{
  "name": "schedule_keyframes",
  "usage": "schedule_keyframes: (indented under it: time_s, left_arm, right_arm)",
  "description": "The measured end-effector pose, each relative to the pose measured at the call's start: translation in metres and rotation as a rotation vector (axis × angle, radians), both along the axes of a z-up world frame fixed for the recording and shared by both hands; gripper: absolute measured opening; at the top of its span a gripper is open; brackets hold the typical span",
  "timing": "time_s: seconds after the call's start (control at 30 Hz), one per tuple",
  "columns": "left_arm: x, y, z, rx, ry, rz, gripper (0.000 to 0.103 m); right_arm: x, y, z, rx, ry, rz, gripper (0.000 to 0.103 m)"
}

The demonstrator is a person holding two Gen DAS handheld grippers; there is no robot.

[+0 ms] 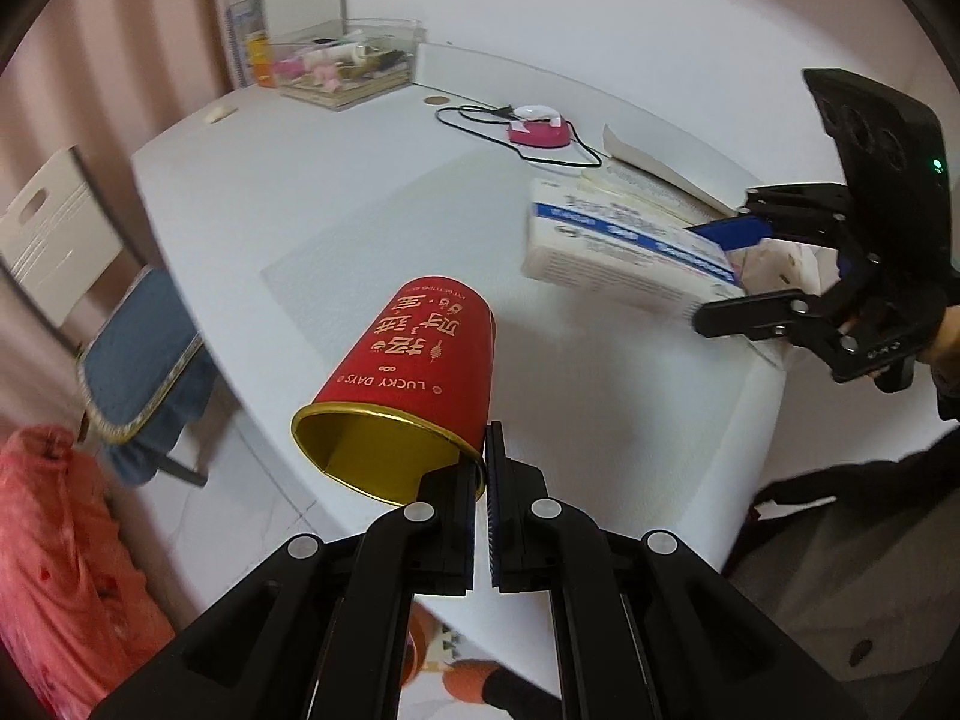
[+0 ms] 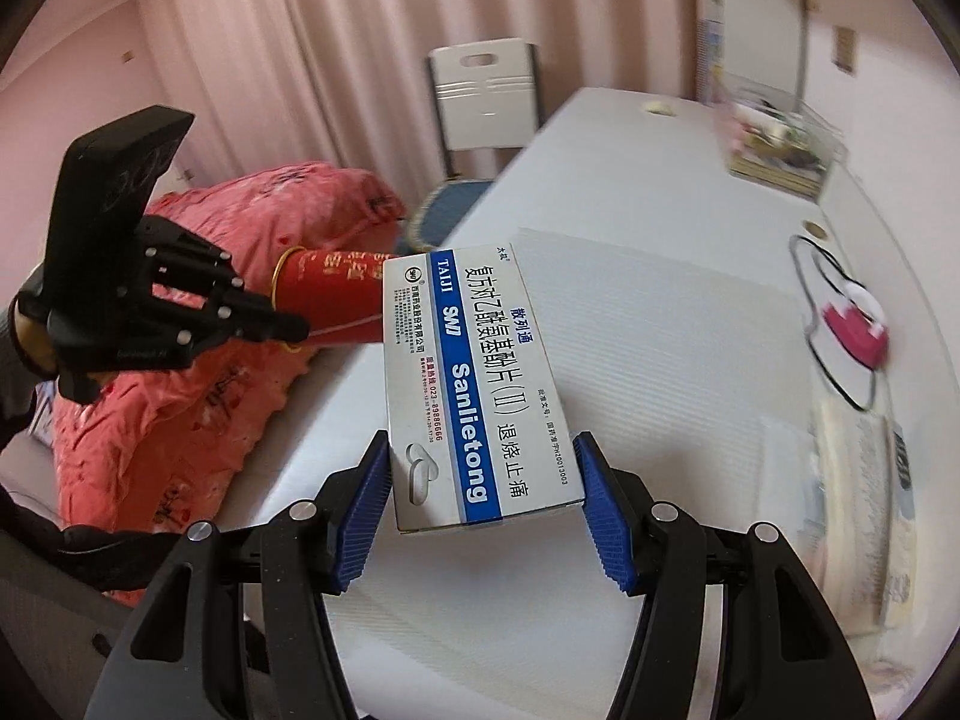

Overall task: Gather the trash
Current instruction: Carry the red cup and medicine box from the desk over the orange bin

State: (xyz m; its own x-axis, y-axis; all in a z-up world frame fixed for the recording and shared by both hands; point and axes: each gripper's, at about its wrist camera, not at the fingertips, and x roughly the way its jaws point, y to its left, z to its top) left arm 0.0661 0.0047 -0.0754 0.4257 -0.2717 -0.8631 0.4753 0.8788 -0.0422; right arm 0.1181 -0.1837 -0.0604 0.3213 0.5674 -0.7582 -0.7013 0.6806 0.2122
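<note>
A red paper cup with a gold inside hangs tilted above the white desk's near edge, its rim pinched by my left gripper, which is shut on it. The cup also shows in the right wrist view, held by the left gripper over pink bedding. A white and blue medicine box is clamped across its width between the blue pads of my right gripper. In the left wrist view the same box is held aloft by the right gripper.
A pink and white device with a black cable lies on the desk, beside papers. A clear storage bin stands at the far corner. A chair with a blue cushion sits by the desk. Pink bedding lies below.
</note>
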Motion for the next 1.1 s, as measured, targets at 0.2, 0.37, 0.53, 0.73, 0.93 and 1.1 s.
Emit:
schedule_keyframes:
  time_s: [0.2,0.37,0.53,0.73,0.93,1.1]
  left_arm:
    - [-0.031,0.022,0.010,-0.001,-0.021,0.109,0.005]
    - [-0.050,0.039,0.013,0.008,-0.030,0.192,0.005]
    - [-0.069,0.056,0.013,0.009,-0.038,0.273,0.005]
    - [-0.094,0.081,0.013,0.004,-0.035,0.367,0.005]
    - [-0.114,0.116,0.007,0.001,-0.022,0.473,0.005]
    - [-0.128,0.150,-0.003,-0.011,-0.002,0.557,0.005]
  right_arm:
    - [-0.015,0.033,0.011,0.017,-0.009,0.103,0.060]
    - [-0.023,0.064,0.016,0.023,-0.017,0.194,0.060]
    - [-0.031,0.094,0.022,0.028,-0.030,0.275,0.060]
    - [-0.045,0.140,0.024,0.022,-0.035,0.376,0.060]
    - [-0.063,0.196,0.025,0.017,-0.040,0.490,0.060]
    - [-0.076,0.247,0.019,0.007,-0.035,0.568,0.060]
